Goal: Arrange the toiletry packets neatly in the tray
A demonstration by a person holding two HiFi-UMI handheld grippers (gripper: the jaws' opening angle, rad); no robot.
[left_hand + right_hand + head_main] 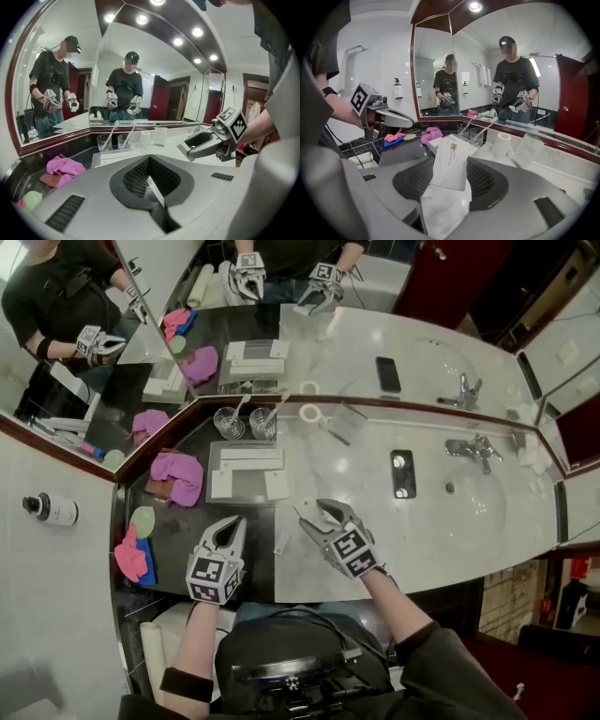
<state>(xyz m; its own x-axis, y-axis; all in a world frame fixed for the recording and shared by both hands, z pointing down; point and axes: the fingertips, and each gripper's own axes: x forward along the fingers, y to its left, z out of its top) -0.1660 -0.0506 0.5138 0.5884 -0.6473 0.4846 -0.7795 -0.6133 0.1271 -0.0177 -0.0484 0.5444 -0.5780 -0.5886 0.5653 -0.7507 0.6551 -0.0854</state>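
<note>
Pinching one toiletry packet (pixel 449 164) endwise in the right hand-held gripper (pixel 317 517), we can lay it in the tray (pixel 248 487); left hand-held gripper (pixel 232 524) clenched empty.

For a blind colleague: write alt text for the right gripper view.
The right gripper holds a white toiletry packet above the counter; behind stand two glasses, a toilet roll and mirrors, with the left gripper at left.

Left hand-held gripper (pixel 150 180), jaws together and seemingly empty, faces two glasses (pixel 113 140) near a pink cloth (pixel 63 168)
</note>
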